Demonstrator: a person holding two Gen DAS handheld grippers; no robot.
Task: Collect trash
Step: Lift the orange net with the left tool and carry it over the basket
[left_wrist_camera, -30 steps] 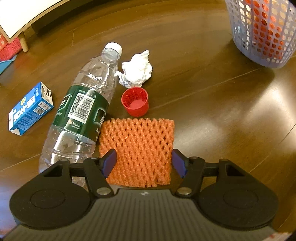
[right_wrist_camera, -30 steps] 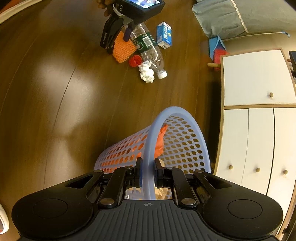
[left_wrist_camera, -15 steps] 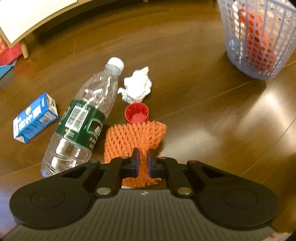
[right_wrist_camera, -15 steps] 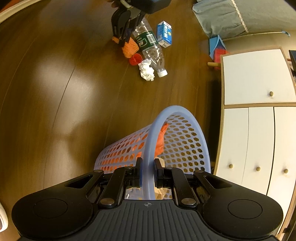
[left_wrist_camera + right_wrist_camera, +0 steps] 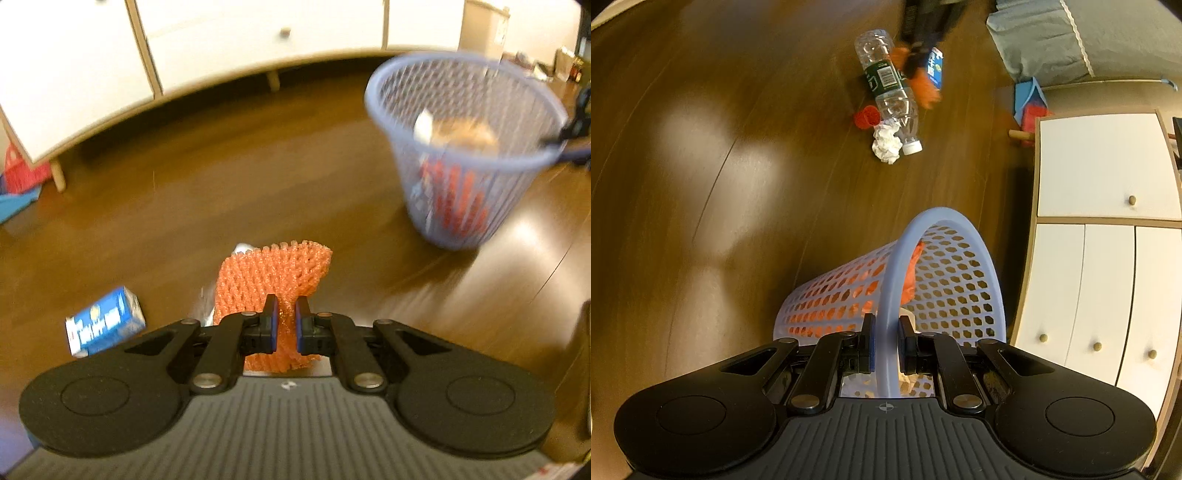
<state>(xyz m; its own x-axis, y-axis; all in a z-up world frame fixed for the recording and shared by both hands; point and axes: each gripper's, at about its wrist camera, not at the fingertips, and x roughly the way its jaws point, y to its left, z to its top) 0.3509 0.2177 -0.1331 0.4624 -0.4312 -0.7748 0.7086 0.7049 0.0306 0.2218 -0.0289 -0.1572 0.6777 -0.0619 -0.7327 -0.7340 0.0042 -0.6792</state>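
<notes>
Left gripper: jaws drawn narrow and pinched on the orange foam net, which stands up crumpled ahead of the fingertips, off the floor. Right gripper: jaws clamped on the rim of the lavender mesh basket, tilted, with orange netting and pale scraps inside. Left-wrist view: the basket lies ahead and to the right of the left gripper, well apart, with open floor between; blue carton lies to the left, just beside the claw. A pale sliver behind the net is probably the bottle, but blur forbids certainty. Right-wrist view, far ahead of the basket: clear plastic bottle lying flat, red cap and crumpled white tissue touching or nearly touching it. Change since half a second ago: net lifted from the floor, left gripper swung up toward the basket; right gripper's hold unchanged. Surface: dark glossy wood floor with light glare. Room: white cabinet with small knobs to the right of the right gripper; grey bedding beyond.
</notes>
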